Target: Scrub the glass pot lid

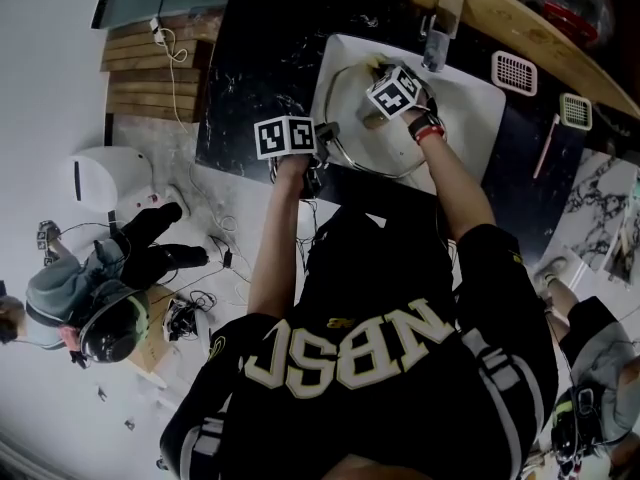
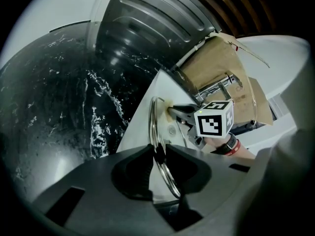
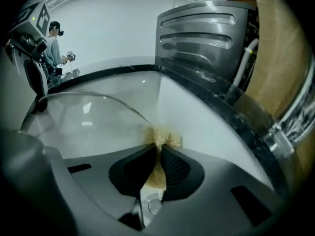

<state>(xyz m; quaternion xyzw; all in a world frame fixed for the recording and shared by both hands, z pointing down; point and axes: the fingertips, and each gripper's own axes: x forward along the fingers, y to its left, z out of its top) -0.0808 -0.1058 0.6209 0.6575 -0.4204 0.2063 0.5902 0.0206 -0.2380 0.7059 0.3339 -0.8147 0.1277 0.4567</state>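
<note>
Black jersey cloth with pale block lettering (image 1: pixel 350 358) fills the bottom of the head view. Two bare forearms reach past it to a smooth white sink basin with rounded corners (image 1: pixel 478 108). The basin is set in a glossy black countertop veined with white (image 1: pixel 250 58), and a chrome tap (image 2: pixel 216 86) rises at its far side.

Inside the basin a round glass pot lid with a thin bright metal rim (image 1: pixel 390 158) is held tilted. The left gripper (image 2: pixel 158 154) has its dark moulded pads drawn narrow and clamped on that rim at the lid's near edge; from its own view the rim shows edge-on as a slim steel hoop.

The right gripper (image 3: pixel 158 156) has its ribbed jaws nearly together, pinching a tan fibrous scrub pad (image 3: pixel 158 136). The pad's frayed end pokes out past the tips and seems to rest against the clear, slightly domed glass near the rim, though the contact is hard to judge.
</note>
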